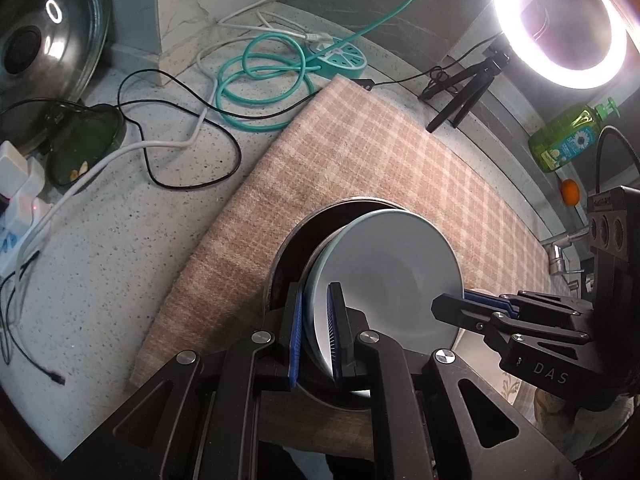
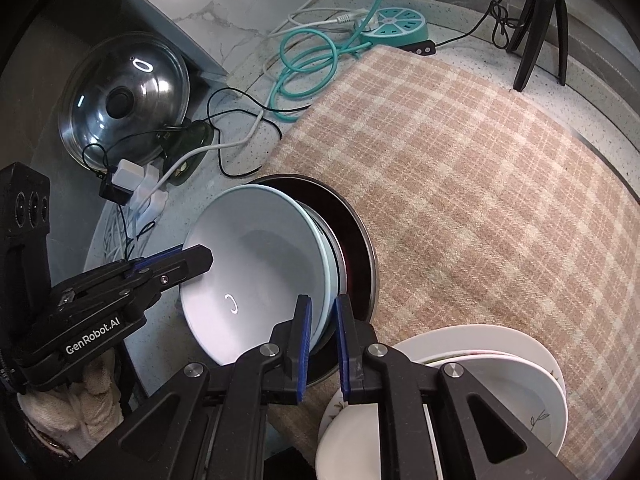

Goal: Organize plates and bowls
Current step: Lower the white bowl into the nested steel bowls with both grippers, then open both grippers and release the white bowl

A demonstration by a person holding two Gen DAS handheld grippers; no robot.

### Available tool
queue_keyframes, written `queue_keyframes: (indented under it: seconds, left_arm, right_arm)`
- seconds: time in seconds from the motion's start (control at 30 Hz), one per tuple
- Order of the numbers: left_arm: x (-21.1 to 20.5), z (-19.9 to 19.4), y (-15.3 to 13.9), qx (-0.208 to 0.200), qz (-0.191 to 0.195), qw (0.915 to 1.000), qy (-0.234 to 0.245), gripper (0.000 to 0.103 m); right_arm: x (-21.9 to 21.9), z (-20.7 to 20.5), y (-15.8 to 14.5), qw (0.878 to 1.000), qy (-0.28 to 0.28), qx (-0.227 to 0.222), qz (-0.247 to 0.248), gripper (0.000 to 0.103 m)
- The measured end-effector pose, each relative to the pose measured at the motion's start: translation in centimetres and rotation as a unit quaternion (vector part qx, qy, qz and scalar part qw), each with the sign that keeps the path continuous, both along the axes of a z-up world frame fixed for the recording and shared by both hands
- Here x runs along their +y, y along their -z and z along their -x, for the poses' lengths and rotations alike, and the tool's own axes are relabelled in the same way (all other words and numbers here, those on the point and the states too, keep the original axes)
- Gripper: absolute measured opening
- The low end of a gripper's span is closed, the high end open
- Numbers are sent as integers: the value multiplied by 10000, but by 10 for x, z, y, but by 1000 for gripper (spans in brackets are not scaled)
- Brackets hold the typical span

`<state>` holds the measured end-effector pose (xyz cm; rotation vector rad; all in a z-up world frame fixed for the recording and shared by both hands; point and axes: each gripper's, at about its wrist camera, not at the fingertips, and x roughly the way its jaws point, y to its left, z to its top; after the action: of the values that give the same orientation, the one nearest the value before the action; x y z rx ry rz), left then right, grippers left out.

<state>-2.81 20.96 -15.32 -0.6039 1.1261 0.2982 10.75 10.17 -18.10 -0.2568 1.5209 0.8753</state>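
Both grippers are gripping the same pale blue bowl (image 1: 384,272), which is sitting tilted in a stack of dishes inside a dark round pan (image 2: 354,236) on the plaid cloth (image 1: 380,152) covering the speckled table (image 1: 100,248). The left gripper (image 1: 316,332) is clamping its blue-padded fingers on the near rim of the bowl, one pad inside and one outside. The right gripper (image 2: 322,344) is pinching the opposite rim the same way, its pads pressing against the stacked edges. Just beside the pan, under the right gripper, a pile of white plates (image 2: 516,380) is resting on the cloth. Farther back, a teal cable (image 1: 260,80) is lying coiled near a round teal power strip (image 2: 396,24), and a glass pot lid (image 2: 124,96) is leaning against the wall.
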Motion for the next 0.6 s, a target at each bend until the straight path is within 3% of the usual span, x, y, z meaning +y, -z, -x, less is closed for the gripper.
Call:
queue_keyframes:
  seconds: [0.6]
  left_arm:
    - [4,9,-17,-316,-384,9987,137,11]
  right_arm:
    - [-7,-2,-29,9984,179,-489,-233,13]
